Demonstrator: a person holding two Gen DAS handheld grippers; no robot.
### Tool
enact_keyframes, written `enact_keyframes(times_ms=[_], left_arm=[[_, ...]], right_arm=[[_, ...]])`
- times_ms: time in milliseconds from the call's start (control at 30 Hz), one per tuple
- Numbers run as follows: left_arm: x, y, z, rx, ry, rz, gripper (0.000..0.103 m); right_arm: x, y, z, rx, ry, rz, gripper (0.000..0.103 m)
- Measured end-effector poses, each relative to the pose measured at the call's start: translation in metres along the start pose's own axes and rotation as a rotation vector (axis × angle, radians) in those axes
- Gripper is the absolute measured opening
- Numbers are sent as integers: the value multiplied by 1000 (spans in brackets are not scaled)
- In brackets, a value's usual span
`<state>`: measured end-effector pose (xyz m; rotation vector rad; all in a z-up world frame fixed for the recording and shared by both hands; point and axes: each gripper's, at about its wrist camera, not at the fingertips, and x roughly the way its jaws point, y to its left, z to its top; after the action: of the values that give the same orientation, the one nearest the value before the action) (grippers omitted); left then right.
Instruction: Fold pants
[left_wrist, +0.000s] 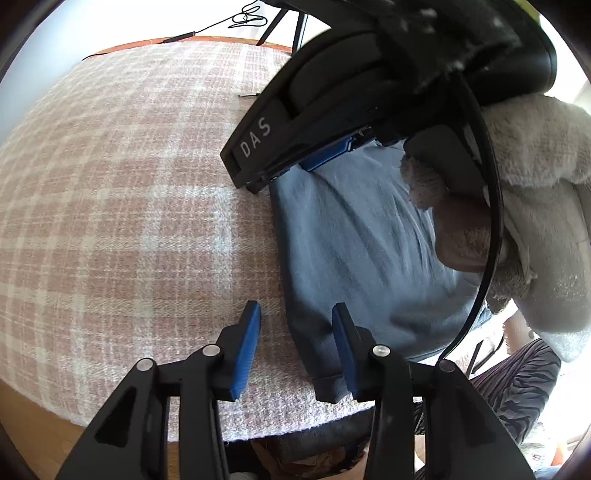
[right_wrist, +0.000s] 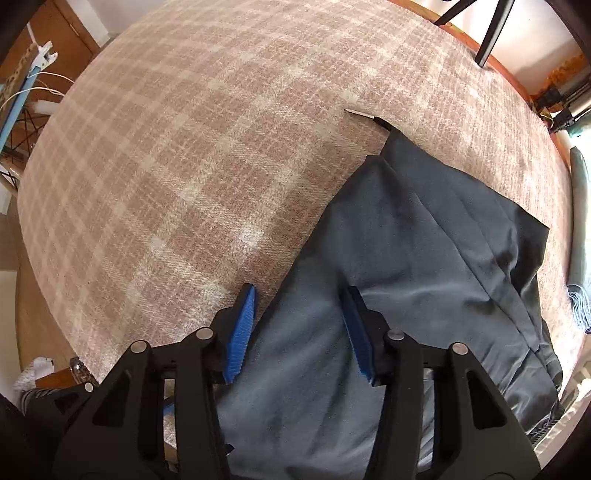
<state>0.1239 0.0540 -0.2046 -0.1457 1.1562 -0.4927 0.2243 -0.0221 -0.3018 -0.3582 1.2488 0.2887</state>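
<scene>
Both the left gripper (left_wrist: 295, 350) and right gripper (right_wrist: 301, 334) point steeply downward, fingers parted, pressing on nothing.

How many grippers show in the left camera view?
2: the left gripper at the bottom over the pants' edge, the right gripper above, at the pants' far end.

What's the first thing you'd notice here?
The blue-grey pants lying rumpled on the pink checked cloth covering the table. Next, the blue-padded jaws of the right gripper standing open over the pants' edge, and the left gripper open over another edge.
</scene>
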Motion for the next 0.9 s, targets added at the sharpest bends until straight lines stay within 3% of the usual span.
enact_keyframes(times_ms=[33, 233, 300, 367, 567, 600, 667, 767, 867, 900], left_arm=[[0, -1, 0, 7, 1, 0, 37], [5, -18, 2, 34, -2, 31, 37], [6, -21, 1, 42, -5, 38, 41], [8, -20, 3, 33, -10, 7, 55], [7, -14, 0, -67, -65, -65, 56], [7, -11, 0, -94, -73, -99, 55], [9, -7, 0, -119, -66, -155, 32], [13, -2, -4, -118, -56, -163, 14], [13, -9, -8, -113, -66, -169, 7], [13, -13, -8, -108, -75, -164, 7]], right_arm=[[0, 0, -2, 7, -3, 5, 31], [-4, -24, -9, 45, -26, 69, 12], [-5, -29, -11, 55, -35, 89, 10], [-4, -37, -12, 67, -44, 111, 9], [-9, -66, -21, 115, -70, 192, 7], [-10, -71, -22, 119, -75, 202, 6], [-15, -80, -23, 127, -84, 228, 6], [-23, -82, -22, 127, -90, 254, 6], [-31, -77, -21, 101, -78, 253, 7], [-32, -75, -17, 92, -72, 237, 16]])
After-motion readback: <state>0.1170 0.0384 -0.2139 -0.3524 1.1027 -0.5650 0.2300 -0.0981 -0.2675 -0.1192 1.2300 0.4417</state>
